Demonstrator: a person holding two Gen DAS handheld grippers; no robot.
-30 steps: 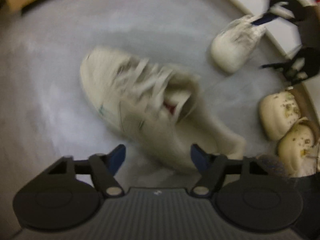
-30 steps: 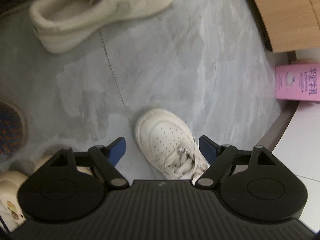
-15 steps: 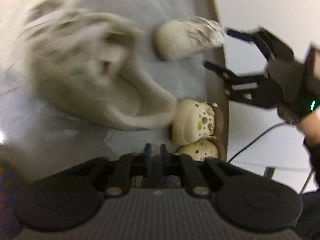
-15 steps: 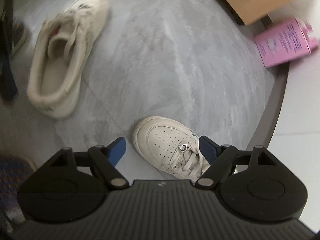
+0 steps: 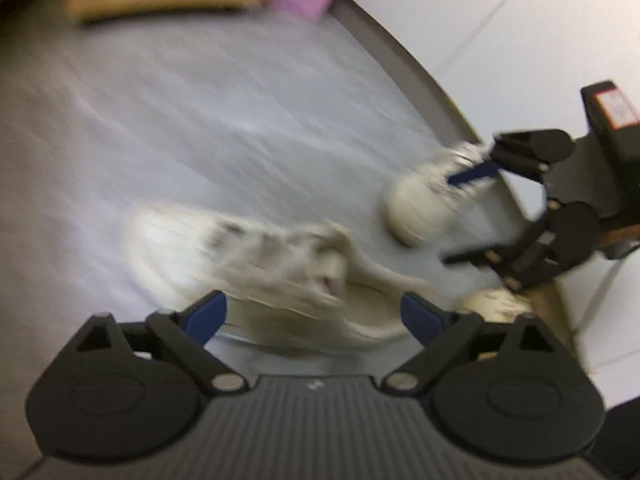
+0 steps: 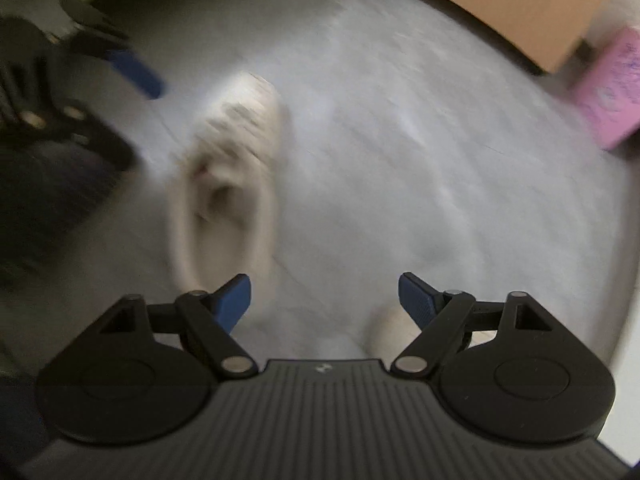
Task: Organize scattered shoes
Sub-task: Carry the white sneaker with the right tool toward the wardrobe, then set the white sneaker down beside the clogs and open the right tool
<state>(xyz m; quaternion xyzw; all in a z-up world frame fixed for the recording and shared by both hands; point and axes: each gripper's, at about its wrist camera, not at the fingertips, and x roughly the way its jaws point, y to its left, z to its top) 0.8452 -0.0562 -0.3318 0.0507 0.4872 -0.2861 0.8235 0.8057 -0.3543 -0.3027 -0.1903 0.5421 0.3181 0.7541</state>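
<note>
My left gripper (image 5: 314,316) hangs over the grey floor with its jaws opening wide. A large cream sneaker (image 5: 280,276) lies blurred on the floor just beyond the blue pads, which do not touch it. A second cream sneaker (image 5: 428,204) lies further right by the floor's edge, with the right gripper over its laces. In the right wrist view my right gripper (image 6: 325,302) is also opening, with only floor between its fingers. That second sneaker's toe (image 6: 392,332) shows beside the right finger, and the large sneaker (image 6: 228,184) lies ahead on the left.
Beige clogs (image 5: 496,304) sit at the floor's right edge beside the large sneaker's heel. A cardboard box (image 6: 500,4) and a pink box (image 6: 612,96) stand at the far side. White tiles (image 5: 520,20) border the grey floor.
The left gripper went from shut to wide open and its view swung back over the large sneaker. The right gripper widened, and the small sneaker slid toward its right finger.
</note>
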